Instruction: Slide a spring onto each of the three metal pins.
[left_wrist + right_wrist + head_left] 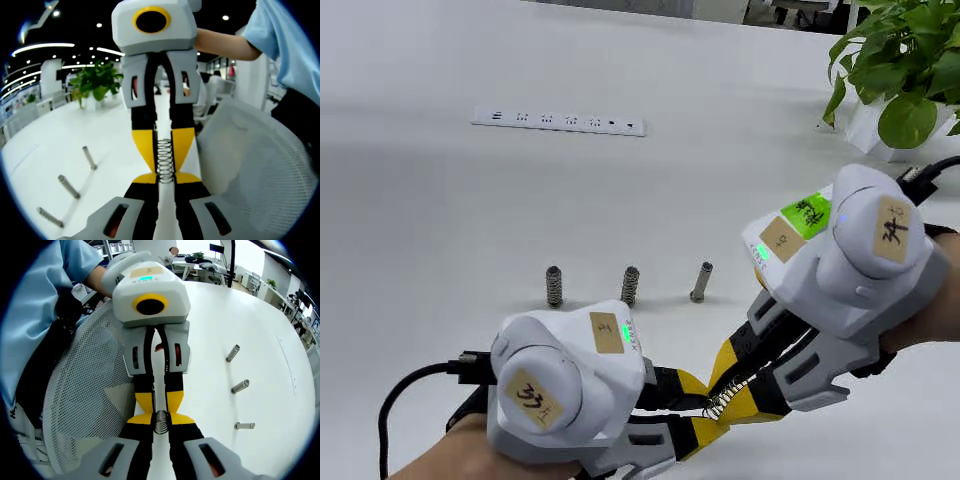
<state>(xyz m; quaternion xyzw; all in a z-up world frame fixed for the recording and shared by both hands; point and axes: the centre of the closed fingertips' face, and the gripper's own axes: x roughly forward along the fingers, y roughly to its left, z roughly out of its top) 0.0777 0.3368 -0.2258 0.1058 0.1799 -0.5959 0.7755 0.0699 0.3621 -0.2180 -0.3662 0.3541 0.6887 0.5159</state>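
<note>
one broad white workbench [440, 230] carries everything. at 5 o'clock in the head view the left gripper [702, 412] and right gripper [735, 385] meet tip to tip, both pinching one load, seemingly a hand-over to square it up. beyond, at 12 o'clock, the 9 o'clock pin [554, 287] and centre pin [630, 286] are already sleeved; the 3 o'clock pin [701, 282] stands bare. the last spring [724, 399] bridges both jaw pairs.

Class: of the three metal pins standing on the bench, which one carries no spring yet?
The right-hand pin in the head view: its shaft is smooth and bare, while the middle pin and left pin wear coils.
</note>
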